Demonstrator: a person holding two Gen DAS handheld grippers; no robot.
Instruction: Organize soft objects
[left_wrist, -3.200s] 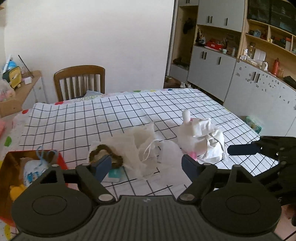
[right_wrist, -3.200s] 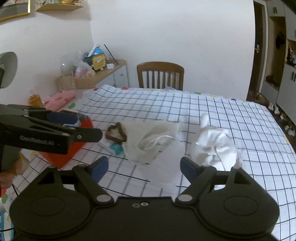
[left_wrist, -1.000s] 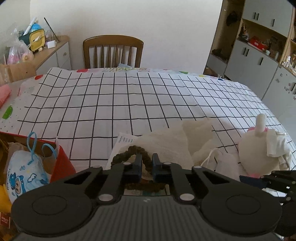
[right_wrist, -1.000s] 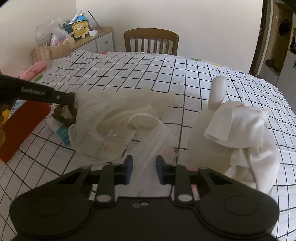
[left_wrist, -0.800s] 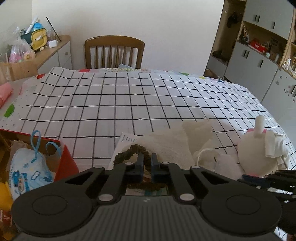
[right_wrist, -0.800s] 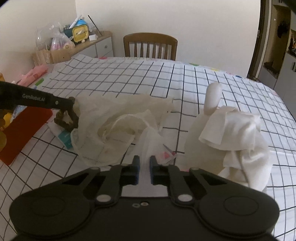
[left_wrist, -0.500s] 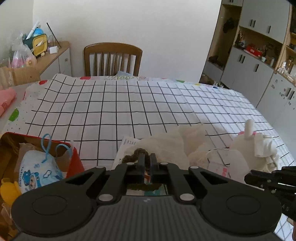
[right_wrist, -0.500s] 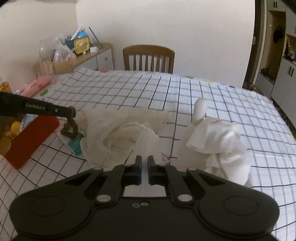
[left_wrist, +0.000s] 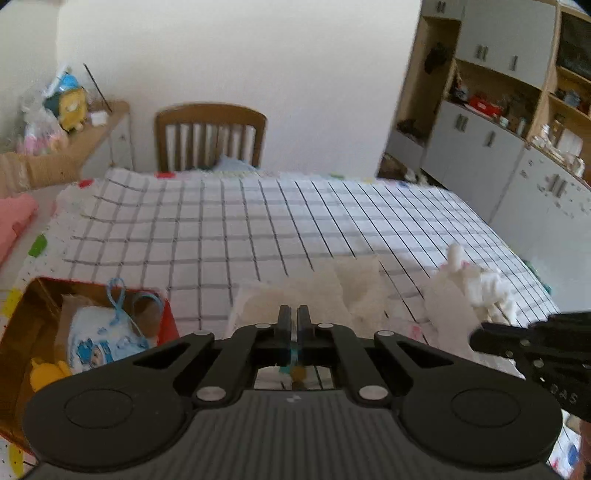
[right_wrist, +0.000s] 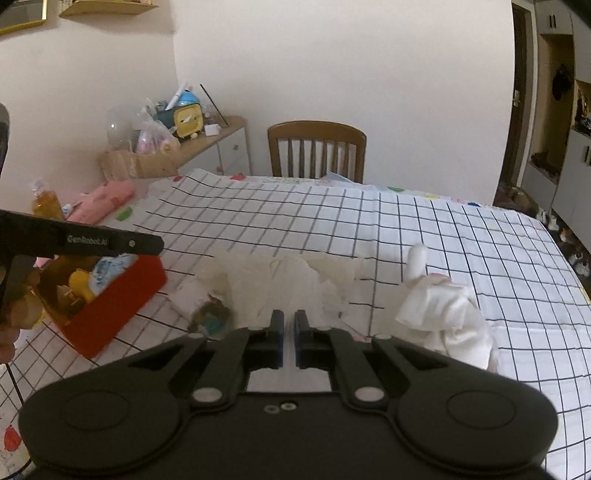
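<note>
White mesh bag (right_wrist: 291, 284) just ahead of right hand-held gripper (right_wrist: 289, 325), jaws nearly closed, grip unclear.

My left gripper (left_wrist: 293, 320) has its jaws pressed nearly together, and its own body hides whatever sits between them; I only glimpse a teal sliver there. Beyond it, the cream mesh bag (left_wrist: 332, 291) is motion-blurred, its near part covered by the gripper. My right gripper (right_wrist: 289, 325) likewise masks the bag's near edge, so I cannot tell if it pinches fabric. Left of the bag, the brown ring (right_wrist: 212, 315) is a smear. The red box (left_wrist: 33, 317) is cut by the left edge.
</note>
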